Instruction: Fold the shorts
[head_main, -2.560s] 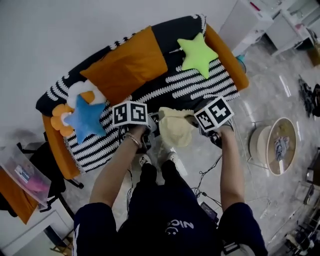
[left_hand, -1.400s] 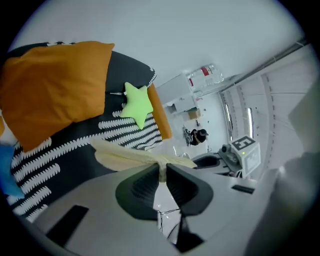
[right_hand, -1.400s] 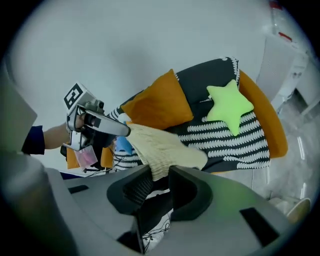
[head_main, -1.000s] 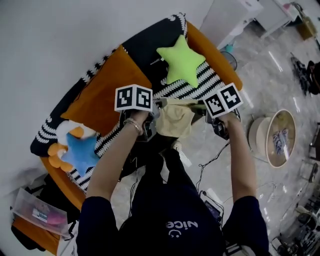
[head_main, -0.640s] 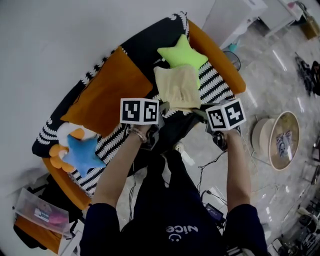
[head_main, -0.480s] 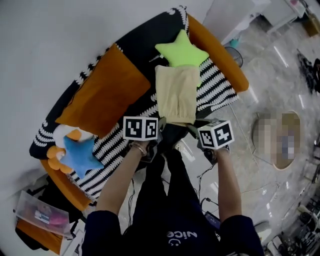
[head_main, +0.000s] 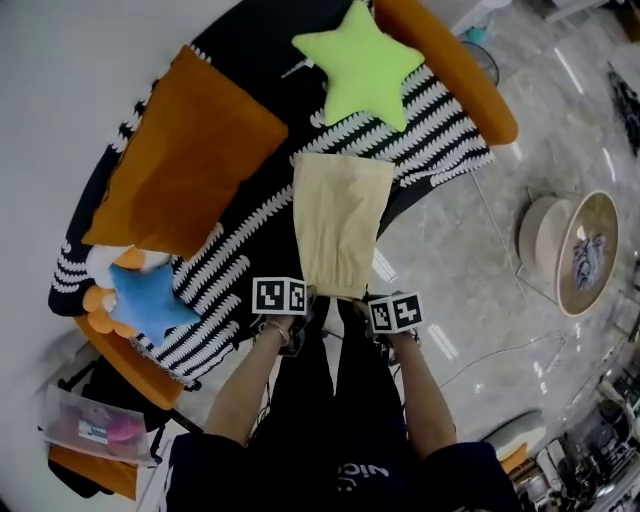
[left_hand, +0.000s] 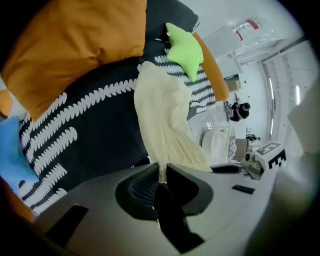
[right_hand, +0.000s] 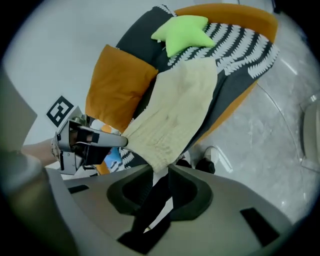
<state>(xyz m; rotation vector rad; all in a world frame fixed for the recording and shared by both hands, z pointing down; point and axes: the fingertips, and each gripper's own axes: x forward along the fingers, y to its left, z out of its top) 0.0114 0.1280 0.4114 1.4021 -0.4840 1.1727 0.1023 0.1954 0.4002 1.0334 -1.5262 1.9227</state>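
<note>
- Left gripper (left_hand: 161, 172): the jaws stand almost together and pinch a thin edge of the shorts (left_hand: 165, 125). Cloth runs straight out of the gap.
- Right gripper (right_hand: 160, 172): the jaws show a narrow gap and clamp the other near corner of the same garment.
- In the head view the two grippers sit close together at lower centre of the frame, above the person's legs.
- Location of the shorts: they lie lengthwise at frame centre on the striped sofa cover (head_main: 240, 255). The far edge points to the top of the frame. The near edge hangs past the sofa's front edge, in the jaws.
- Change: a moment ago the shorts hung bunched in the air between raised grippers. They were then thrown forward. They now lie flat and smooth, and both grippers have come down and drawn back toward the person.
- Consequence: the spreading step appears complete. No fold is made yet. The garment is probably ready for the first fold.
- Green star pillow (head_main: 360, 60): just beyond the far edge, top centre. Contact cannot be confirmed. It may limit any push away from the person.
- Orange cushion (head_main: 185, 150): upper left, just beside the far left corner of the shorts.
- Blue star pillow (head_main: 145, 300): left of frame, well apart.
- Round basket (head_main: 575, 255): on the floor at right, well apart.
</note>
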